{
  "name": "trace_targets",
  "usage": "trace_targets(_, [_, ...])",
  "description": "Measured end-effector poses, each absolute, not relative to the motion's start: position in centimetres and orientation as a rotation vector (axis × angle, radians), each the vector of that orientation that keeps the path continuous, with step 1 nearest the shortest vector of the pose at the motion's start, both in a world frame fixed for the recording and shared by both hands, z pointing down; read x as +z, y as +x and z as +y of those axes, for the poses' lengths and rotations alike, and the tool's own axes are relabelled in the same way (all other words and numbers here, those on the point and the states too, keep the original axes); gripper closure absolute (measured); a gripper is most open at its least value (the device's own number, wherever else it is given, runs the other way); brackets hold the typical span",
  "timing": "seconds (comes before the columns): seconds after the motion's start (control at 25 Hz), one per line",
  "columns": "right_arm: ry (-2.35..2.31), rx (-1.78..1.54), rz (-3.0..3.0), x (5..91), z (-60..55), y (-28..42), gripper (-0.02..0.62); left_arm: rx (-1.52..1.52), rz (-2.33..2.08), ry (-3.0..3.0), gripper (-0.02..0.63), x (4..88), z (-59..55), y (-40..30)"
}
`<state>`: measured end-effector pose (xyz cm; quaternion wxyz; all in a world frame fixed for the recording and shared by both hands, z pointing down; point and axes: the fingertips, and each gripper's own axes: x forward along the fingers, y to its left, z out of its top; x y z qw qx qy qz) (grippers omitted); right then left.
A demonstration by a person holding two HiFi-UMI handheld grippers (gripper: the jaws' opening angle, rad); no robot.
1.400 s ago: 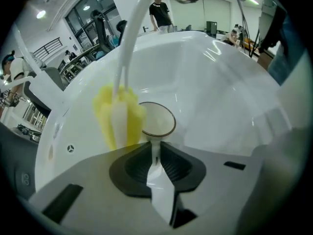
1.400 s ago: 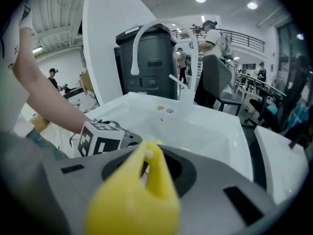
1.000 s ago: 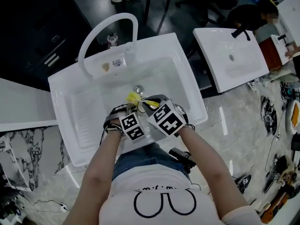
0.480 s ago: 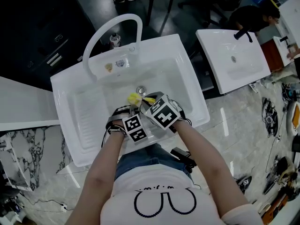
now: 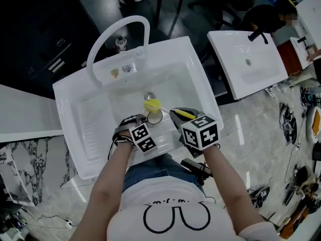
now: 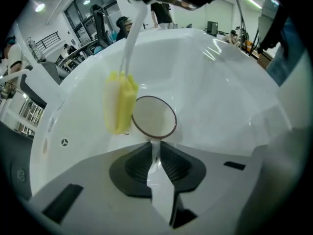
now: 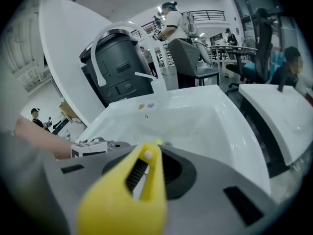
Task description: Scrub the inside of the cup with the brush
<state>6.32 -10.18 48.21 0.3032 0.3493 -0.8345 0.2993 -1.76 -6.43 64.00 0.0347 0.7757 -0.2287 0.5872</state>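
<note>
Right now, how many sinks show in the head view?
2. One sink fills the middle; the other sink stands to its right across a gap. A white piece at the right edge may be a third, cut off.

Dim head view; fisheye-warped edges, ceiling lights, foreground perhaps blurred

I am holding the cup (image 5: 154, 117) in my left gripper (image 6: 155, 153), inside the sink (image 5: 185, 69) and near its front wall. My right gripper (image 7: 146, 168) is gripping the brush (image 5: 152, 105) just right of the cup. The brush head is hanging just behind the cup's mouth, outside it, before the drain (image 5: 149, 96). The faucet (image 5: 118, 31) is arching over the sink's back-left corner.
</note>
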Motion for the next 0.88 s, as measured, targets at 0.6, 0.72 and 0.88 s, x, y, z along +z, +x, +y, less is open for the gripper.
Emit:
trace_targets(0.6, [0.998,0.816,-2.111,54.3,-13.2,2.4,0.552,1.700,-0.749,2.319,0.543,64.0,-6.9,-2.0])
trace_targets(0.72, [1.005,0.816,-2.135,52.8,-12.7,2.8,0.552,1.593,-0.782,2.256,0.543,64.2,-6.6,-2.2])
trace_targets(0.88, [1.056,0.870,-2.161,50.5,-11.6,4.1,0.552,1.499,-0.806,2.192,0.543,64.5,-6.3,-2.2])
